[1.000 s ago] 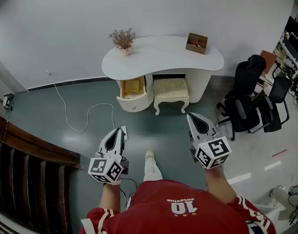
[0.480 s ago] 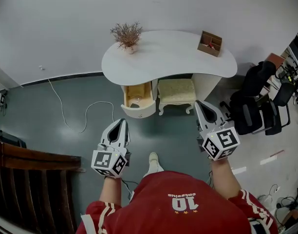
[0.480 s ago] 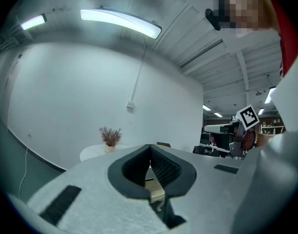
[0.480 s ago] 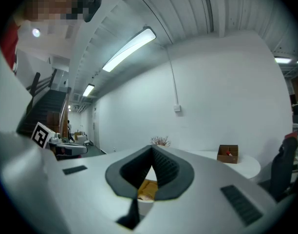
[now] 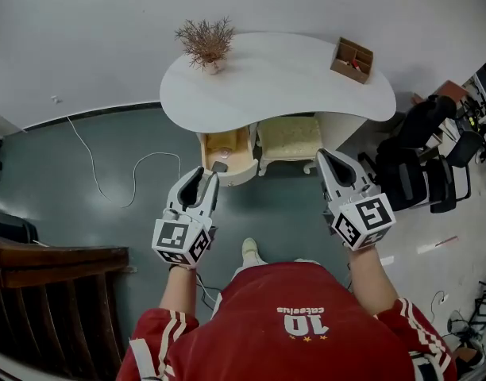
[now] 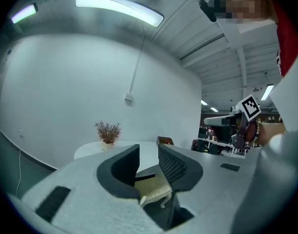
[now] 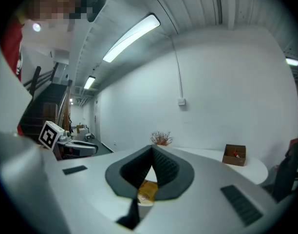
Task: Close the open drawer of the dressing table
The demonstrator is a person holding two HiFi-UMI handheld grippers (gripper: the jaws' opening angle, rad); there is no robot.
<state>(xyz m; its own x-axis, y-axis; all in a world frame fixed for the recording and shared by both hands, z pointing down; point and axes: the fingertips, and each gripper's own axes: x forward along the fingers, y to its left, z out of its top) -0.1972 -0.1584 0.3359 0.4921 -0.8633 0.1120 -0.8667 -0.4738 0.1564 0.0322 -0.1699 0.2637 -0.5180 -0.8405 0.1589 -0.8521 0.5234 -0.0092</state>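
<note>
The white dressing table [image 5: 275, 78] stands against the wall ahead. Its left drawer [image 5: 227, 153] is pulled out, showing a yellowish wooden inside with a small item in it. My left gripper [image 5: 203, 177] points at the drawer's front, just short of it. Its jaws are opening, with a gap and nothing held between them [image 6: 149, 155]. My right gripper [image 5: 326, 159] is shut and empty, its fingertips meeting [image 7: 152, 152]. It hovers to the right, near the cushioned stool [image 5: 289, 139] tucked under the table.
On the tabletop stand a dried plant [image 5: 206, 44] in a pot and a small wooden box [image 5: 352, 59]. Black office chairs [image 5: 422, 165] crowd the right side. A white cable [image 5: 132, 173] loops over the floor at left, and a dark wooden stair rail [image 5: 36, 292] fills the lower left.
Both grippers have moved forward with the person, and the table and its open drawer now sit much closer in front of the jaws.
</note>
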